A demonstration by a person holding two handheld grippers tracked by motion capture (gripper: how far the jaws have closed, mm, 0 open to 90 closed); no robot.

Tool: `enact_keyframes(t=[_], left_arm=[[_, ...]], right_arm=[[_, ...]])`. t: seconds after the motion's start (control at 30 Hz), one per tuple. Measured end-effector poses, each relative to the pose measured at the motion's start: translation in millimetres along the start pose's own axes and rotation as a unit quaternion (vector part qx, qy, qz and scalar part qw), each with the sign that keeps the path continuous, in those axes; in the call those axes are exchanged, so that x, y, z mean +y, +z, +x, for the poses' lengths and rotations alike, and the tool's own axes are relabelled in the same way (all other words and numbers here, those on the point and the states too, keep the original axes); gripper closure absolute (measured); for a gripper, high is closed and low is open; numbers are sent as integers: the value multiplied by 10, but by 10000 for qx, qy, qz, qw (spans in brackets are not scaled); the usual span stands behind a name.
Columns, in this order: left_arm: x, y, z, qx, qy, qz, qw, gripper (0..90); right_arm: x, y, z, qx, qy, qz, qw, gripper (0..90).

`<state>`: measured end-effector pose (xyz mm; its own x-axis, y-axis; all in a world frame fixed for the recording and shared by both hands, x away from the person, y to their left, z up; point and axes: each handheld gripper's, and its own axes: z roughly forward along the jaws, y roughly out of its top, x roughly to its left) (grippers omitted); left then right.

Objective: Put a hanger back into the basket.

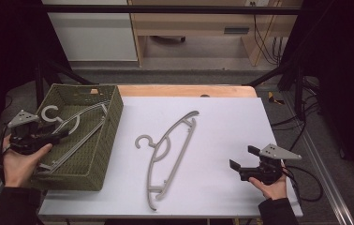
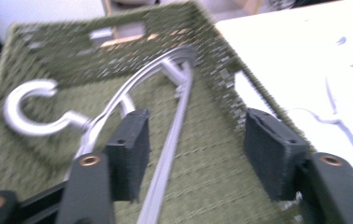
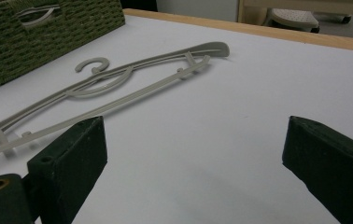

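The left gripper (image 1: 44,137) is held level over the woven basket (image 1: 112,122) with jaws released above a grey hanger (image 2: 165,140), while the right gripper (image 1: 241,159) is rested, jaws parted and empty, on the worktop (image 1: 231,117).

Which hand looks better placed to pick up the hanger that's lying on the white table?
Probably the right. The right gripper sits on the table with jaws open, facing the loose hanger with nothing between. The left gripper is over the green basket, above the hanger in the basket.

Dark sleeves; black tongs (image 1: 240,158) with 2 ribbed pads, brass screws, grey 3-cornered plates, black cables.
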<state>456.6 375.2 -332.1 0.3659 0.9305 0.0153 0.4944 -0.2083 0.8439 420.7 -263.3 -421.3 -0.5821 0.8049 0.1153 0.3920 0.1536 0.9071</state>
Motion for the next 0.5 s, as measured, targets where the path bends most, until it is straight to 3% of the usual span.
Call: enact_keyframes(t=[0.27,0.5], left_arm=[[-18,39,-381,-385,93,-390,9985,244],[-28,83,-788,-725,292,-579,9953,190]], right_arm=[[17,-1,4,0,-6,-21,10000,64],[24,10,11,5,-43,11,10000,60]])
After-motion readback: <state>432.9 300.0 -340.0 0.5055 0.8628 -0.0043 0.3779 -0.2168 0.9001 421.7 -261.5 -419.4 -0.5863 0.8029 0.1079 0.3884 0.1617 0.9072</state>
